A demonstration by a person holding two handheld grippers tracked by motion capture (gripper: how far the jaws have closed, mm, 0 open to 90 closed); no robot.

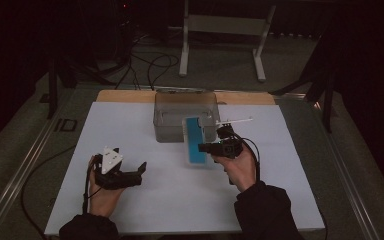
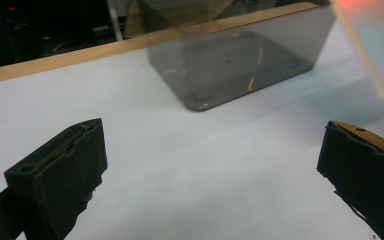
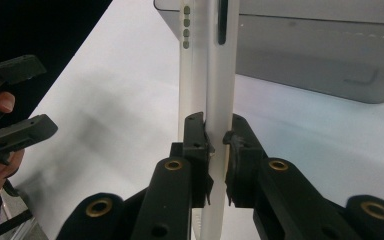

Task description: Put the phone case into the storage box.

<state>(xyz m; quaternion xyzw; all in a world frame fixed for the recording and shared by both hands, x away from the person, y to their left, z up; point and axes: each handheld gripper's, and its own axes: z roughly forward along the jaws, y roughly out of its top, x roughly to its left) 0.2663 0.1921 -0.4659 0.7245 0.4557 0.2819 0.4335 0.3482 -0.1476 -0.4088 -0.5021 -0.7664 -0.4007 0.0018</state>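
At centre frame the right gripper [image 1: 204, 147] stays out of it no longer: clamped on the lid [image 1: 195, 140], long axis running toward the clear box [image 1: 185, 114] just above, while the left gripper [image 1: 141, 172], jaws apart, sits lower left.

dim room, grey carpeted floor [image 1: 220, 65], black cables [image 1: 150, 67] trailing across it, white metal stand [image 1: 223, 25] at back, dark surroundings, bench [image 1: 180, 96] with wooden edge under a white sheet [image 1: 130, 130], metal rail [image 1: 25, 165] at left
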